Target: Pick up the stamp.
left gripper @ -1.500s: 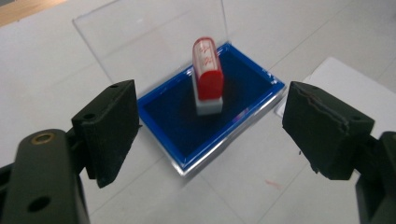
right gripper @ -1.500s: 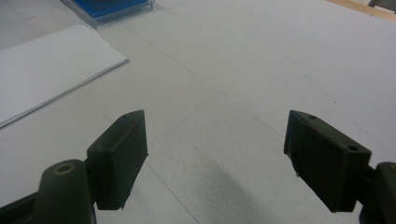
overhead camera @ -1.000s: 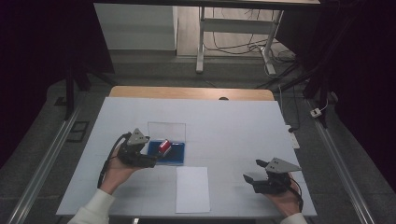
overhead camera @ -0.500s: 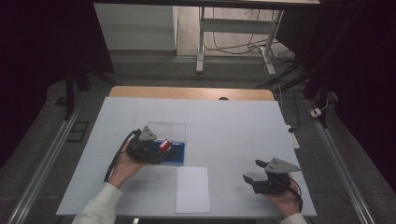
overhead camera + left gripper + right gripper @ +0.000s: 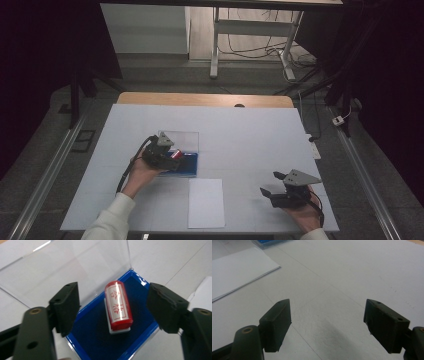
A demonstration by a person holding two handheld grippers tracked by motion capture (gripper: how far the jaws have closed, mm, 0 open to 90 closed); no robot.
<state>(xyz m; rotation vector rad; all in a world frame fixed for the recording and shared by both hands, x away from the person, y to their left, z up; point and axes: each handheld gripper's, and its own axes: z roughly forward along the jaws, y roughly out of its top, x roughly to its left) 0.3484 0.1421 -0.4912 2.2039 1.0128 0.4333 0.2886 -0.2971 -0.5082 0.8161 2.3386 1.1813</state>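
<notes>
Stamp [image 5: 174, 154] is what this seems to be about, though nobody's said what the job is, so take my read as a guess. From the high view, it's lying on its side in a little blue tray [image 5: 192, 165] with a clear lid [image 5: 185, 138] flipped open behind it, sitting on the white table [image 5: 250, 135] on the person's left side. The left gripper [image 5: 181, 161] is right over that tray. A blank sheet of paper [image 5: 206, 202] lies just in front of the tray, nearer the person, and I can't see any mark on it. The right gripper [image 5: 268, 192] is parked well off on the other side, holding nothing, its jaws spread.

Left gripper view: the red stamp [image 5: 118, 305] with its white base sits on the dark blue pad, and the two black jaws stand wide apart on either side of it, not touching it. So lined up, not grabbed yet.

Right gripper view: jaws wide open over bare table, nothing between them, with the corner of the paper [image 5: 239, 267] off to the upper left.

My take: the box is already open and the approach is basically done. What's left is squeezing onto the stamp, lifting it out, and probably pressing it on that sheet. Early days.
</notes>
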